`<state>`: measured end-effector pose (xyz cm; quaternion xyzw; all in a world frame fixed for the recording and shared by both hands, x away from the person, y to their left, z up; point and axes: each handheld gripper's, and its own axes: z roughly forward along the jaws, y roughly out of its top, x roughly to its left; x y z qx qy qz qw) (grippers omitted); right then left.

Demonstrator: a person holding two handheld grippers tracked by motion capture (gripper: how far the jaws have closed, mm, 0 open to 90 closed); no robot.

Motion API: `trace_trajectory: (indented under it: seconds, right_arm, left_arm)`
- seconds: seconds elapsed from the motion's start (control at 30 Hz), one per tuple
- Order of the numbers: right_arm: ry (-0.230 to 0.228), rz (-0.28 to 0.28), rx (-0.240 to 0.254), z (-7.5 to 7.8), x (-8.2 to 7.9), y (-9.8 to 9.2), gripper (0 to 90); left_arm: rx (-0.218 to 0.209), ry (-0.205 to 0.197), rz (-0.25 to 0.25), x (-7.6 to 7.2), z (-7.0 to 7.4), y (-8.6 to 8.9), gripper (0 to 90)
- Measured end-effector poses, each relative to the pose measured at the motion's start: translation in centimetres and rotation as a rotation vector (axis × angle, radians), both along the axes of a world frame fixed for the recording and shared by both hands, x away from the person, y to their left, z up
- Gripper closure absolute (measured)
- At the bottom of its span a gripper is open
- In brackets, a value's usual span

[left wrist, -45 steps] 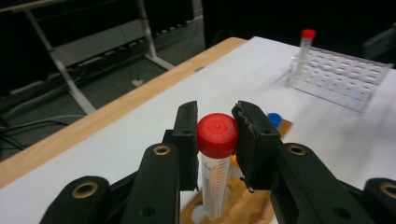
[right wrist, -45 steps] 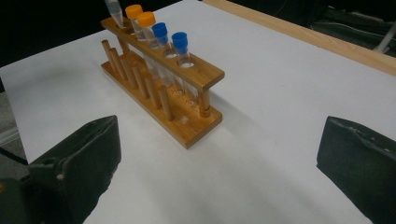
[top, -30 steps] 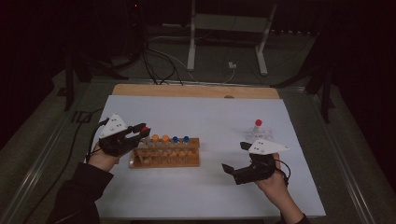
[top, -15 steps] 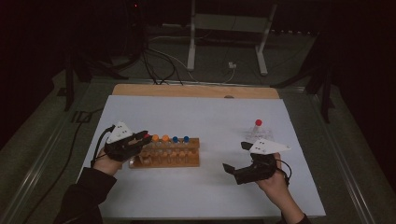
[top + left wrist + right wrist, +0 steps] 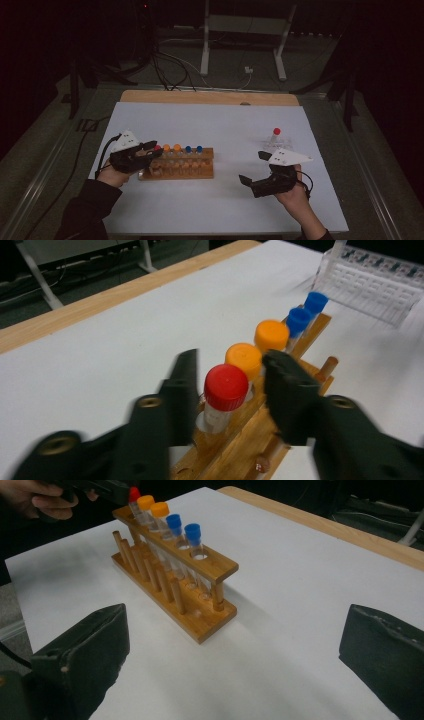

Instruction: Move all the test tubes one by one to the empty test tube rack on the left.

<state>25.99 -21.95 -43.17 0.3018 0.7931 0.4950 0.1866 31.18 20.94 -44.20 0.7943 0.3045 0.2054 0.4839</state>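
Red-capped tube (image 5: 225,397): stands upright, long axis vertical, in the end hole of the wooden rack (image 5: 177,169) nearest the left tongs; clear body, round red screw cap.
Left tongs (image 5: 227,385): jaws have just been opening; they flank the red cap with a gap on each side, not pressing it.
Right tongs (image 5: 252,167): spread wide, nothing between, over bare table (image 5: 220,125) right of the rack.
Rack row: two orange caps, then two blue, all upright.
Room: open white surface all round; clear plastic rack (image 5: 375,277) well apart.
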Motion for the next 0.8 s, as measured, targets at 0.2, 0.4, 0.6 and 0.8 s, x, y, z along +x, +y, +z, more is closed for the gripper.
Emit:
trace_trajectory:
  seconds: [0.2, 0.4, 0.6, 0.8]
  right_arm:
    - [-0.019, -0.020, 0.000, 0.4, 0.2, -0.6, 0.0]
    - [-0.033, -0.048, 0.024, 0.7, 1.1, -1.8, 0.0]
    - [-0.037, -0.095, 0.011, 0.3, 2.5, -3.5, 0.0]
    - [-0.016, -0.180, -0.021, -0.9, 4.5, -5.6, 0.0]
  left_arm:
    - [-0.010, 0.019, -0.031, -0.9, 0.7, 0.1, 26.1]
    - [-0.026, 0.038, -0.076, -1.8, 1.0, -0.2, 7.4]
    - [-0.029, 0.032, -0.102, -2.5, 1.1, -0.4, 2.1]
    - [-0.027, 0.025, -0.112, -2.7, 1.1, -0.5, 2.2]
